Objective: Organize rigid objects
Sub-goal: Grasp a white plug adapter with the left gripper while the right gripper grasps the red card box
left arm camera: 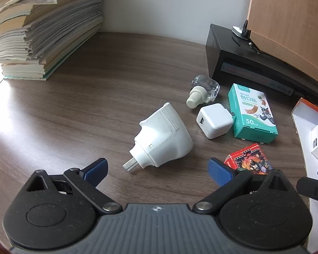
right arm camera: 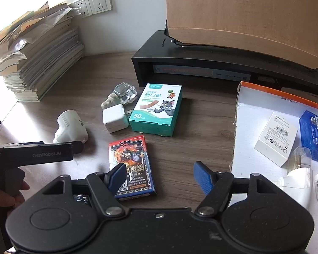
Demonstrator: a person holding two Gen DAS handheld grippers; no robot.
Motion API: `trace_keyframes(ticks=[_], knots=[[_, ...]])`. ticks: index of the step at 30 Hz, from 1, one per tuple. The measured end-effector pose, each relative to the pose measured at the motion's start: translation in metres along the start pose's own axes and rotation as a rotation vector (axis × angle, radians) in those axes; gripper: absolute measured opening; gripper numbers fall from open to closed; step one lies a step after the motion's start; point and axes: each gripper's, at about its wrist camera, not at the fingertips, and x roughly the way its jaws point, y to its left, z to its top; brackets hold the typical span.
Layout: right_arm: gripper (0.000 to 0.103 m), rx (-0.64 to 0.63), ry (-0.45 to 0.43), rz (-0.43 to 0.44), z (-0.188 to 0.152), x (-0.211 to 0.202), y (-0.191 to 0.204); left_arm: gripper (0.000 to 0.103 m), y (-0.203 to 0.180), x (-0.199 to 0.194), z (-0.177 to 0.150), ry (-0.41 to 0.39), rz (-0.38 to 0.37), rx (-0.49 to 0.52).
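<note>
Left wrist view: left tongs (left arm camera: 158, 167) gape wide and empty, white plug adapter (left arm camera: 163, 137) on counter (left arm camera: 85, 105) at 12 o'clock, looks light, rigid, slick — grip its flat sides; right tongs (right arm camera: 159, 175) open, empty.

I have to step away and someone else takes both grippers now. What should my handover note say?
Left gripper: open, empty, over the white plug adapter.
Right gripper: open, empty, above the card pack.
On the desk: also the USB charger, glass bottle, plaster box.
In the white tray: white box, blue box, some bottles.
Left: the five desk items.
</note>
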Motion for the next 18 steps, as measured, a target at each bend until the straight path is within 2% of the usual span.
trace_keyframes(ticks=[7, 14, 18], knots=[[0.083, 0.009, 0.029, 0.004, 0.004, 0.024, 0.013, 0.102, 0.004, 0.025, 0.009, 0.008, -0.038, 0.037], [0.083, 0.019, 0.052, 0.001, 0.006, 0.045, 0.023, 0.067, 0.008, 0.026, 0.008, -0.039, -0.101, 0.087], [0.083, 0.013, 0.06, 0.011, 0.005, 0.055, 0.029, 0.067, 0.011, 0.024, 0.006, -0.048, -0.127, 0.071]])
